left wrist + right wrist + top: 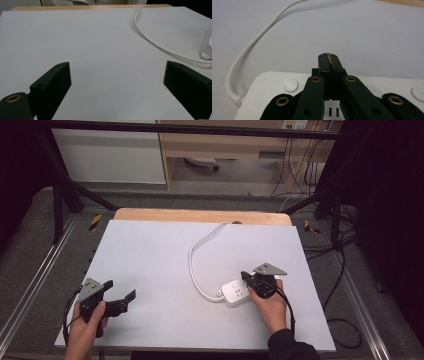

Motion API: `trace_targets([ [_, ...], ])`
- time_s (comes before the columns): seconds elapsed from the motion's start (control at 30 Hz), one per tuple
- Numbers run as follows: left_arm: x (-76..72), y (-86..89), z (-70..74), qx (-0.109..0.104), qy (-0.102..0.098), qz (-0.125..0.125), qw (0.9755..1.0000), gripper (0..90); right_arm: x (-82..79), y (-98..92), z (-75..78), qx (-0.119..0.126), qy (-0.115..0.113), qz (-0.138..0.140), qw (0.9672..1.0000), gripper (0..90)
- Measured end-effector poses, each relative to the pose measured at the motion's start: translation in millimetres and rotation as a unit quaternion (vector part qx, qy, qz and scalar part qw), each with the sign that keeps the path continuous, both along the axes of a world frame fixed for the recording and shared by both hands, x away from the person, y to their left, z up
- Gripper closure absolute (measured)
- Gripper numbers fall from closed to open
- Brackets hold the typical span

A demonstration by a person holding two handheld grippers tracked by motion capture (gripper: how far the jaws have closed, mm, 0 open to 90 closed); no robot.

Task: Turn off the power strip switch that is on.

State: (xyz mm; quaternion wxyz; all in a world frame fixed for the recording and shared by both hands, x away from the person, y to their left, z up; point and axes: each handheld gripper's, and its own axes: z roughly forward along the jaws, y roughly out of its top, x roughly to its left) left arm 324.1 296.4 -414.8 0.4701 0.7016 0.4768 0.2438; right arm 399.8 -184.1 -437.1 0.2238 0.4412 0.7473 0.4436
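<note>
1. Left hand (87,325), near-left corner of the desk (150,260): it holds the left tool (120,301) low over the white desk surface, pointing toward the middle.
2. Left tool, state: in the left gripper view its jaws stand wide apart, with bare white surface between them. It has hold of nothing.
3. White cable (196,251): it runs from the far edge of the desk, bends in a loop across the middle, and enters the left end of the power strip (235,292). The left gripper view shows the cable (147,37) passing well ahead of the open jaws.
4. Power strip: it lies flat on the desk, right of centre, toward the near edge. The right gripper view shows its top face (274,85) with round buttons and a socket with slots.
5. Right tool (246,279): held by the right hand (270,305), it sits over the strip's right part. Its jaws are pressed together at the tips with no gap; nothing can be made out between them.
</note>
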Motion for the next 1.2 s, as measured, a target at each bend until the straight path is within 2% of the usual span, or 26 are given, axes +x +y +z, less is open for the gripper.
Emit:
trace_targets([
  [0.17, -1.9, 1.5, 0.6, -0.003, -0.004, 0.001, 1.0, 6.9, -4.4, -0.3, -1.1, -0.01, 0.007, -0.004, 0.9999, 90.0],
  [0.37, -2.1, 2.1, 1.8, -0.008, -0.007, 0.001, 0.9999, 7.2, -5.1, 1.0, -3.5, -0.024, 0.002, -0.012, 0.9996, 90.0],
  [1.2, -2.6, 1.2, 1.8, -0.004, -0.006, -0.001, 1.0, 7.2, -6.6, -3.3, -11.1, -0.008, -0.007, -0.017, 0.9998, 90.0],
])
